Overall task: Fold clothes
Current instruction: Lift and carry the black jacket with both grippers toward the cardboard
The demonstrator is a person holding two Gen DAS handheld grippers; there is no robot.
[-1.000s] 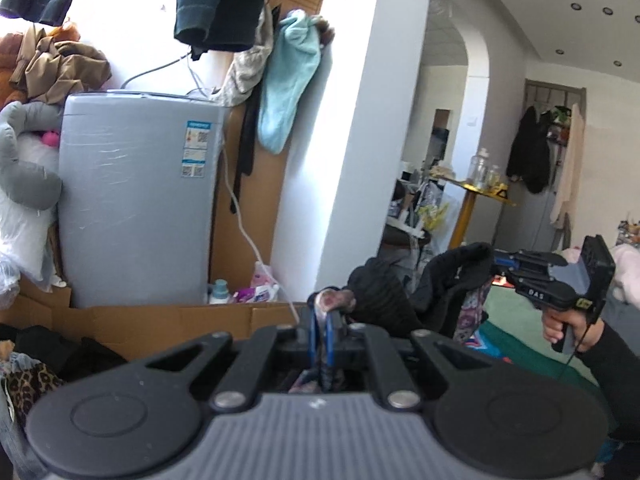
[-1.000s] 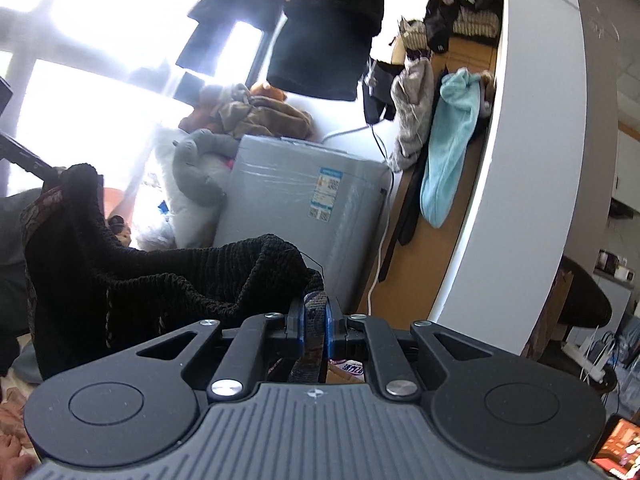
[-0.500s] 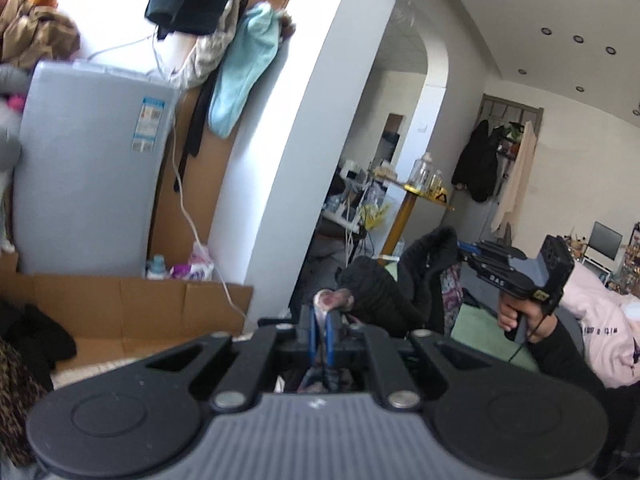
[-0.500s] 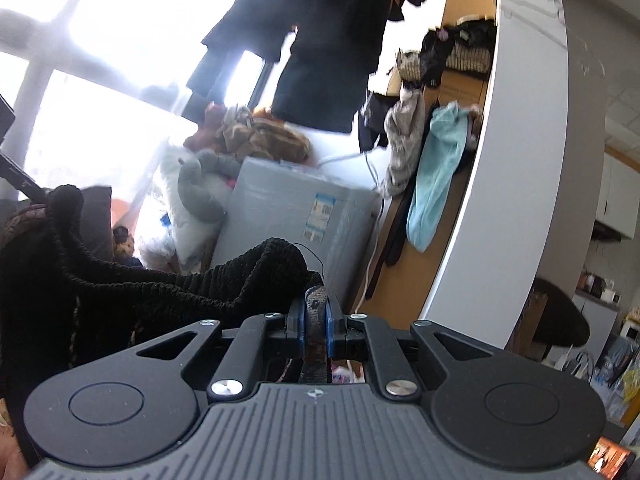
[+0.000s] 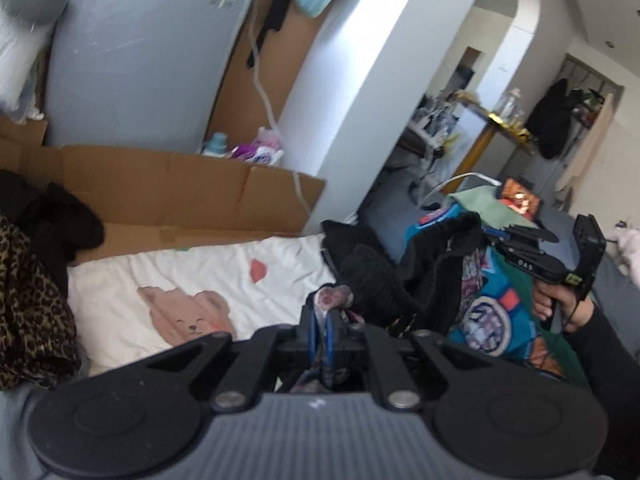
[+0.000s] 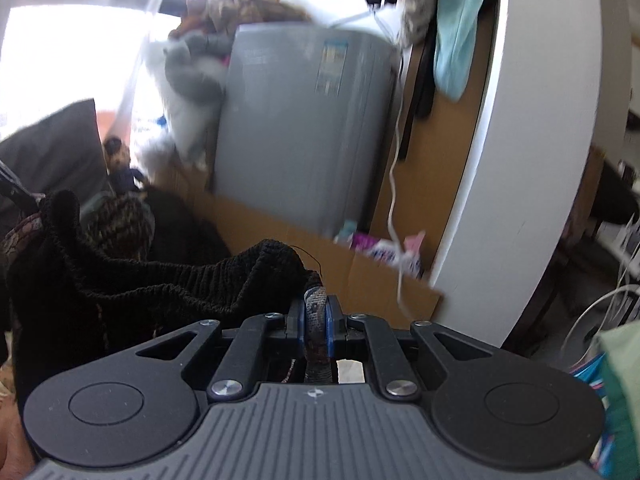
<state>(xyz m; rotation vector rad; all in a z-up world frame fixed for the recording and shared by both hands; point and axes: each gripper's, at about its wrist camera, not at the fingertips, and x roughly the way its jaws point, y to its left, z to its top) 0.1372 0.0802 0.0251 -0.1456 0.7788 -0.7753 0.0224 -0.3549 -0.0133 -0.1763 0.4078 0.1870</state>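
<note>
Up close in the left wrist view, the left hand-held gripper point(image 5: 320, 320) has its blue pads nearly together, pinching a patterned, pinkish fold of the black knit garment point(image 5: 424, 280). From that pinch the garment runs off to the right of the hand-held gripper and sags in a dark bundle toward the right hand-held gripper point(image 5: 520, 236), which a hand point(image 5: 560, 304) in a dark sleeve holds by its grip. Ahead and to the left of the left hand-held gripper lies a white sheet point(image 5: 200, 280) printed with a pink bear, spread on the bed. A leopard-print cloth point(image 5: 32, 304) is heaped at the far left of it, with a dark garment just beyond. Behind the sheet stands a cardboard panel point(image 5: 180, 184), and behind that a tall grey appliance point(image 5: 140, 48). To the right of the garment is a blue and teal printed cloth point(image 5: 492, 320).

Next, in the right wrist view, the right hand-held gripper point(image 6: 314, 320) is likewise narrowed down on a patterned edge of the same black knit garment point(image 6: 160, 284), gripped between the blue pads. The knit stretches away to the left of this hand-held gripper, dipping in the middle and rising to a point at the far left. Straight ahead, blurred, are the grey appliance point(image 6: 304, 120) and the cardboard panel point(image 6: 320, 256); a white cable point(image 6: 394, 184) hangs down to the right of them beside a white pillar point(image 6: 532, 120).
</note>
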